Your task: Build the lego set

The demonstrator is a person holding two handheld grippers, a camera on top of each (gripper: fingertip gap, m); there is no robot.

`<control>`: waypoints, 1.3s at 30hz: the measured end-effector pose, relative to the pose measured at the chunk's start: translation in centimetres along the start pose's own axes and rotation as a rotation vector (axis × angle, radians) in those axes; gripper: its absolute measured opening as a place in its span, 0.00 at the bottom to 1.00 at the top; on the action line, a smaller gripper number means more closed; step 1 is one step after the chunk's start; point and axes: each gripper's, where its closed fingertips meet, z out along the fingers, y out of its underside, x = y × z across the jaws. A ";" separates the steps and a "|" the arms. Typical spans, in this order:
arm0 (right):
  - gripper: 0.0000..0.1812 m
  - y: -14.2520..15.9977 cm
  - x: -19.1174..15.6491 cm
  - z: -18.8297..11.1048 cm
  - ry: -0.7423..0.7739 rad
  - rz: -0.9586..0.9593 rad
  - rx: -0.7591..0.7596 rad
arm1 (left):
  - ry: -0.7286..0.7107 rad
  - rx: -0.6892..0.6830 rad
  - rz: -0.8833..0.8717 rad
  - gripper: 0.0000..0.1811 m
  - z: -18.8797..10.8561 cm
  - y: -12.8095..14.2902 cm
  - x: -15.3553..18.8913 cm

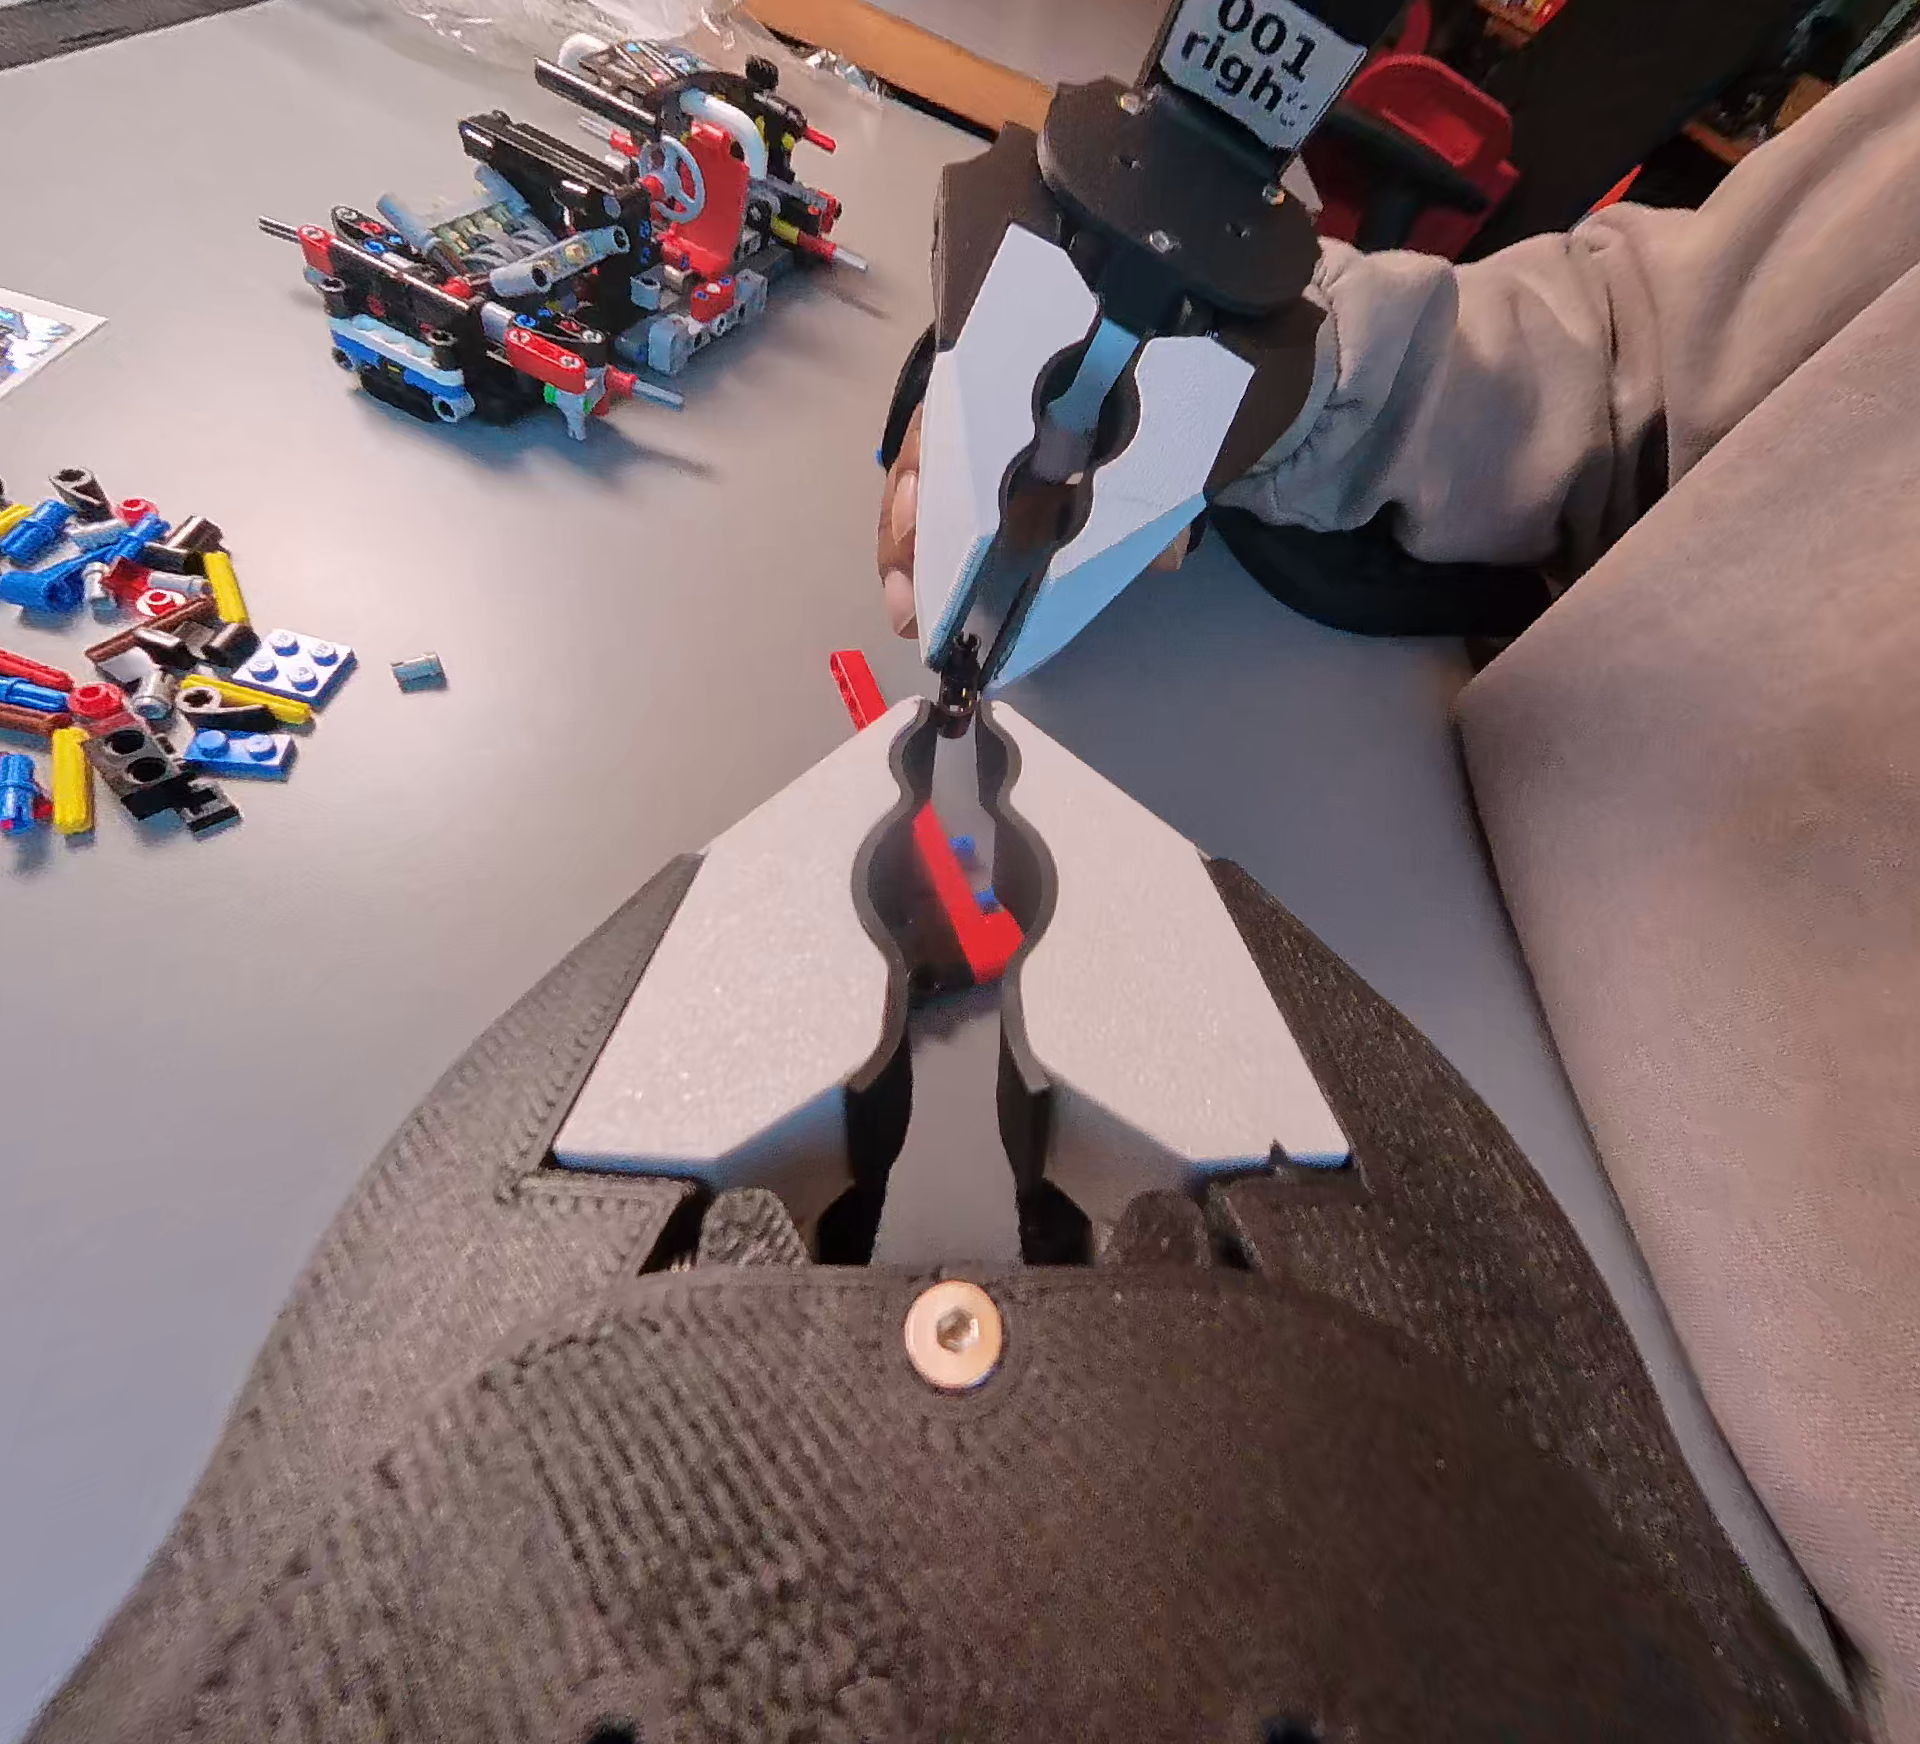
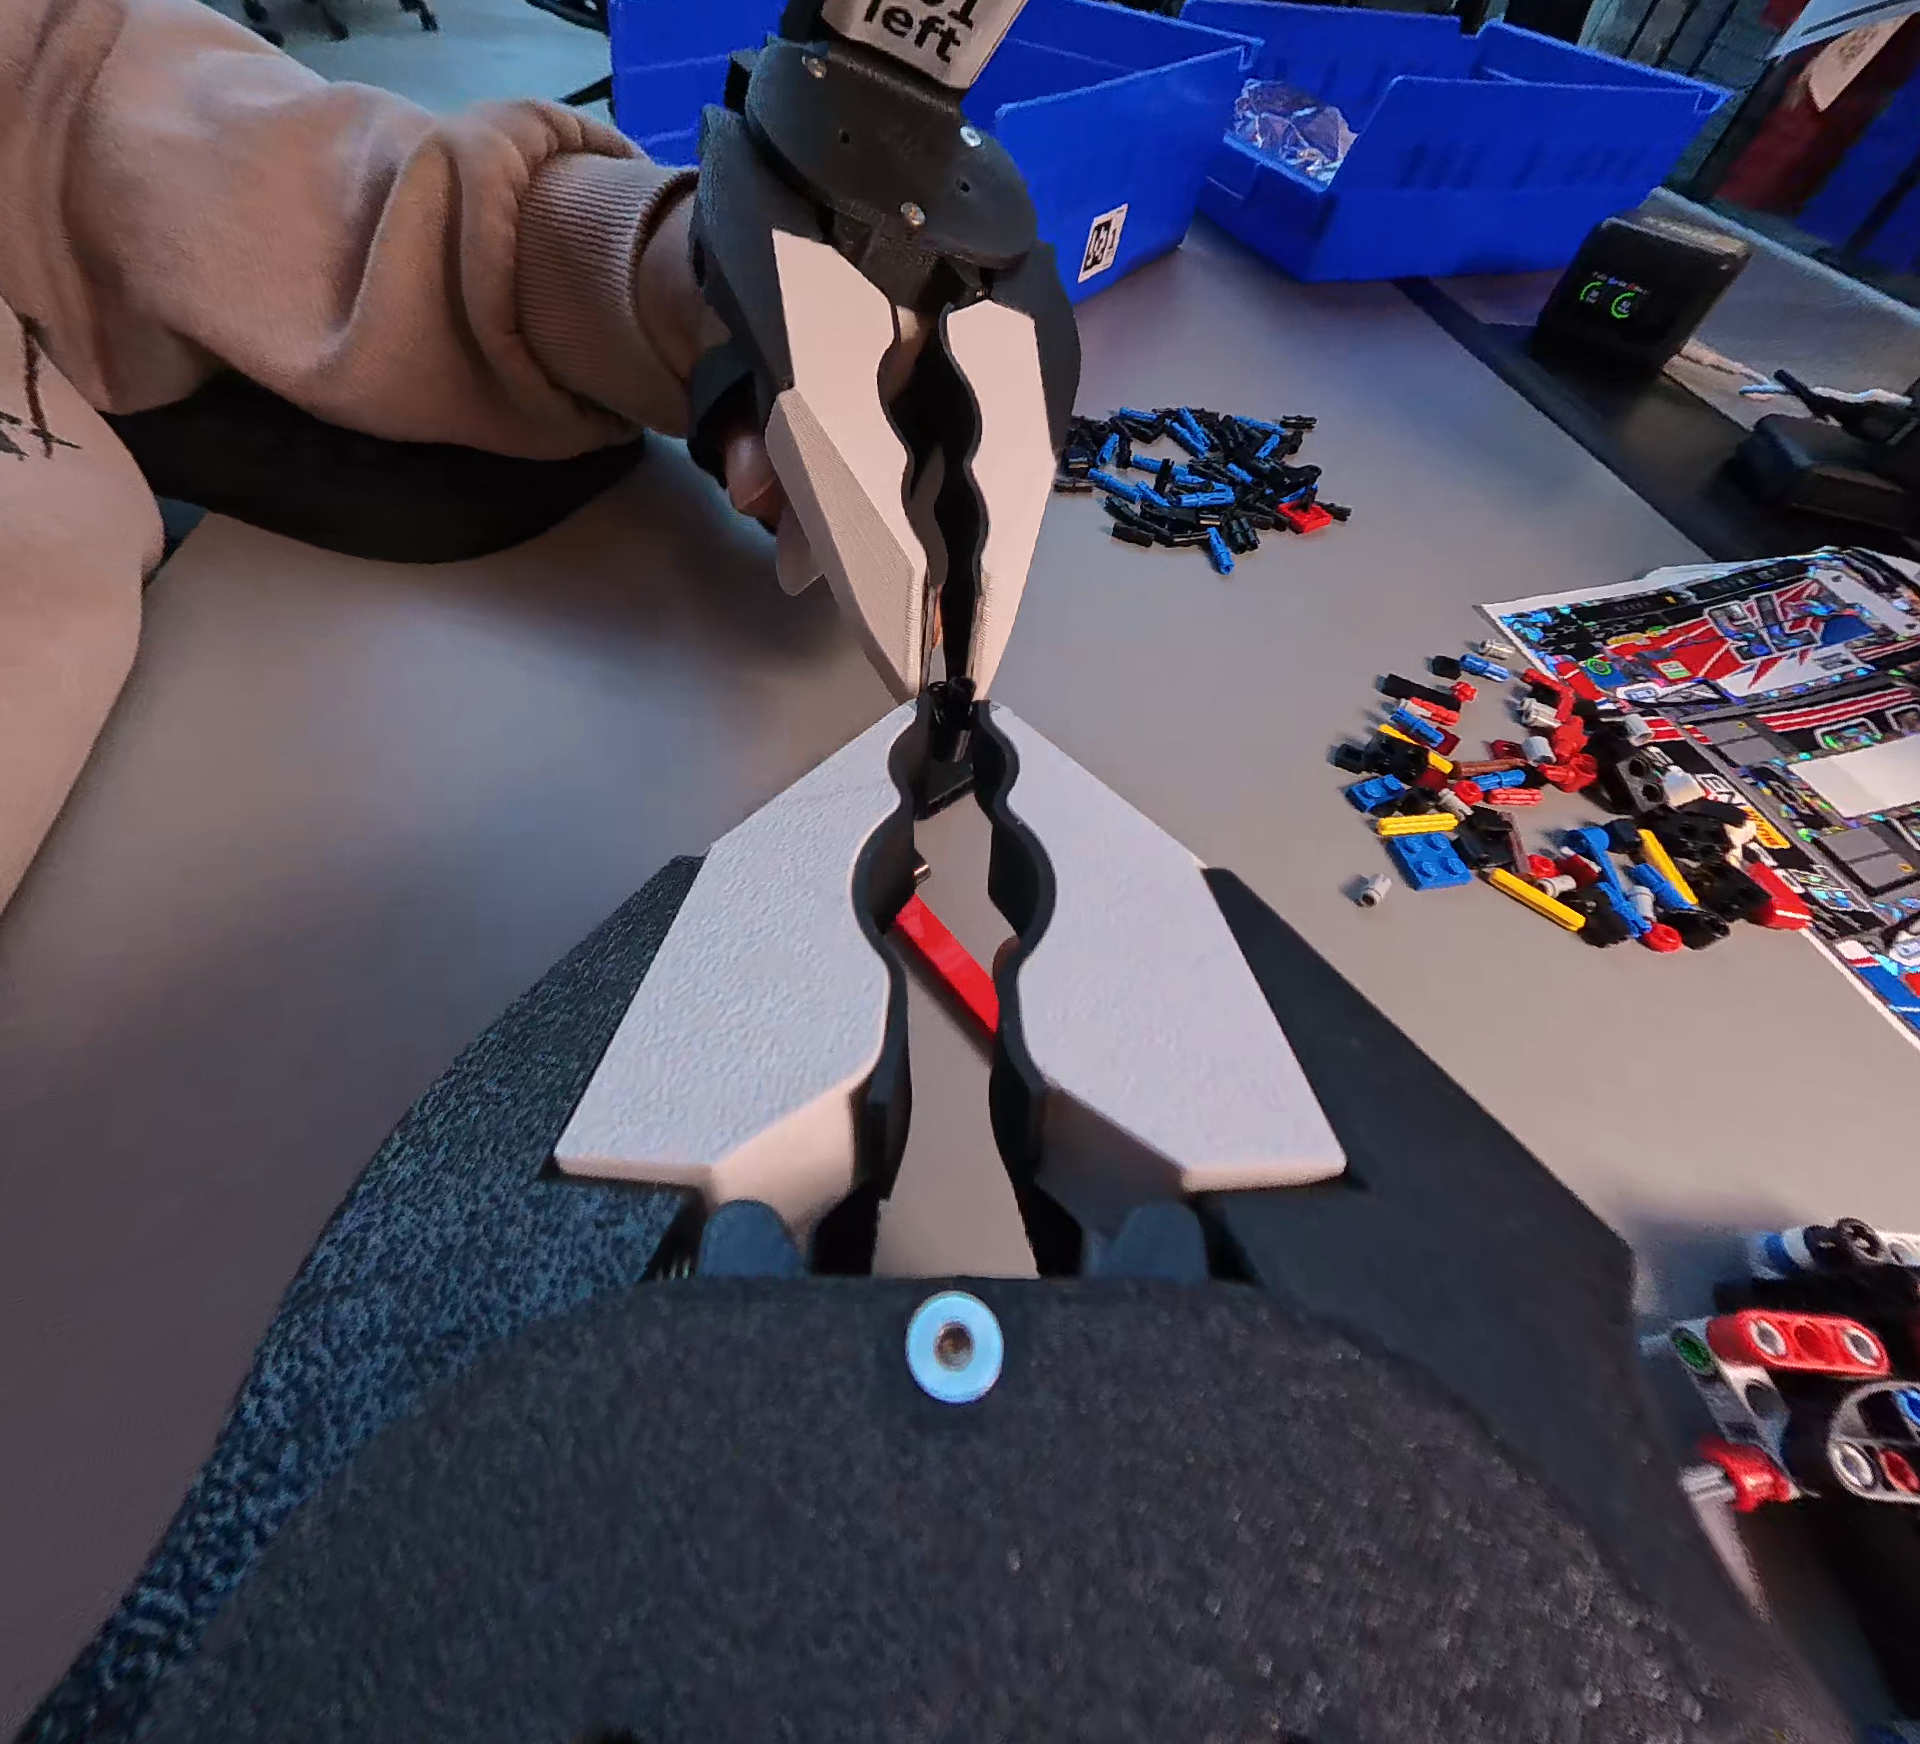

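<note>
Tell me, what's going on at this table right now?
A person holds two handheld grippers tip to tip above a grey table. The left gripper and the right gripper are both closed around a small black pin, with a red beam under the tips. The half-built model sits farther back, untouched, near a pile of loose pieces. Which gripper carries the pin's weight is unclear.
</note>
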 end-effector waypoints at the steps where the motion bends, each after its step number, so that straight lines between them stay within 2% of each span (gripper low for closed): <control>1: 0.02 -0.3 0.2 -0.2 0.006 0.013 0.020 | 0.012 0.028 -0.021 0.02 -0.2 -0.4 0.0; 5: 0.02 -1.2 0.6 -0.7 0.012 0.051 0.076 | 0.041 0.129 -0.103 0.01 -1.0 -1.8 -0.4; 9: 0.02 -0.4 0.3 -0.5 -0.003 0.039 0.033 | 0.003 0.102 -0.086 0.01 -1.2 -1.3 -1.1; 13: 0.02 0.3 -0.3 -0.1 -0.028 0.040 -0.013 | -0.117 0.021 0.019 0.10 -1.7 -0.4 -2.4; 15: 0.03 0.5 -0.3 0.0 -0.024 0.044 -0.018 | -0.118 0.003 0.050 0.15 -1.8 -0.3 -2.2; 20: 0.02 -0.2 -0.2 -0.1 -0.015 0.040 0.024 | -0.034 0.005 0.024 0.12 -1.1 -0.1 -0.9; 23: 0.02 -1.3 -0.4 -0.4 -0.006 -0.013 0.087 | 0.073 0.056 -0.036 0.10 -0.7 -0.8 0.6; 29: 0.03 -2.7 -0.9 -0.7 0.055 -0.199 0.130 | 0.255 0.236 -0.345 0.07 -1.4 -3.3 1.3; 34: 0.03 -2.7 -1.4 -0.4 0.079 -0.300 0.106 | 0.311 0.238 -0.416 0.03 -0.9 -3.0 1.7; 39: 0.03 -2.8 -1.1 -0.5 0.108 -0.327 0.107 | 0.300 0.243 -0.440 0.03 -1.1 -3.0 1.2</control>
